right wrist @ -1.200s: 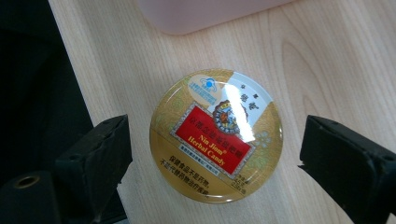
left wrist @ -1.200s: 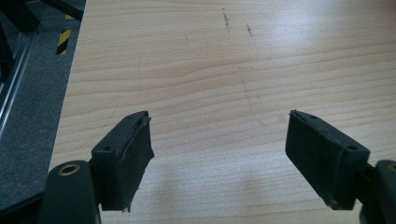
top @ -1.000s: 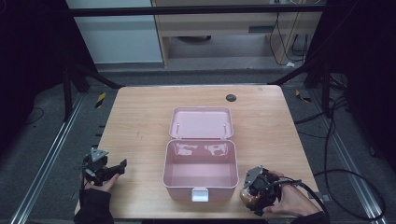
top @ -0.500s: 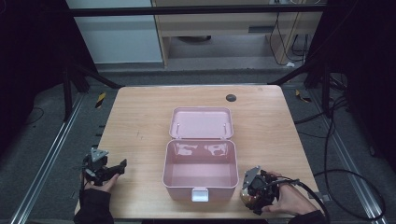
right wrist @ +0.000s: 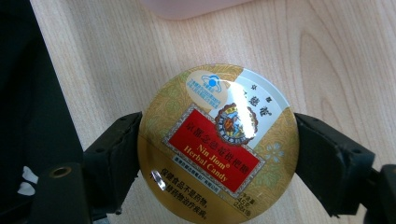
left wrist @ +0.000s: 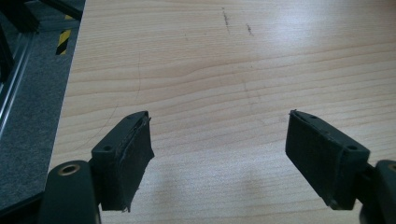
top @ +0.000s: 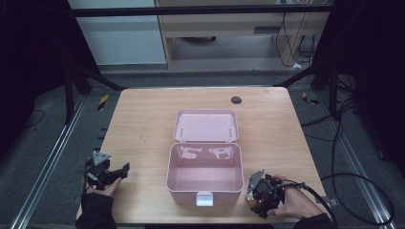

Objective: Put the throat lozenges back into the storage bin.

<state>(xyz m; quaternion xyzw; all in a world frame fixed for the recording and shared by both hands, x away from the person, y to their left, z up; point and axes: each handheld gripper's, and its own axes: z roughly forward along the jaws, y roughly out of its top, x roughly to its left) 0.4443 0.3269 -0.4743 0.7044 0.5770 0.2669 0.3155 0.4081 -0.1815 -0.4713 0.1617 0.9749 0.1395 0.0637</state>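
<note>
A pink plastic box (top: 186,193) stands open mid-table with its lid (top: 205,125) laid back; nothing lies inside. My right gripper (top: 258,193) is at the front right corner, just right of the box. Its jaws press both sides of a round gold candy tin (right wrist: 218,144) with a red label that rests on the wood. In the high view the tin (top: 250,199) peeks out at the gripper's left. My left gripper (top: 122,172) rests at the front left of the table (top: 143,119), and its open jaws (left wrist: 219,154) hold only bare wood between them.
The box has a white latch (top: 204,198) on its front wall. A dark round grommet (top: 236,99) sits near the table's far edge. The table's left edge (left wrist: 70,84) drops to grey floor and a metal rail. A cable (top: 334,191) trails off the right gripper.
</note>
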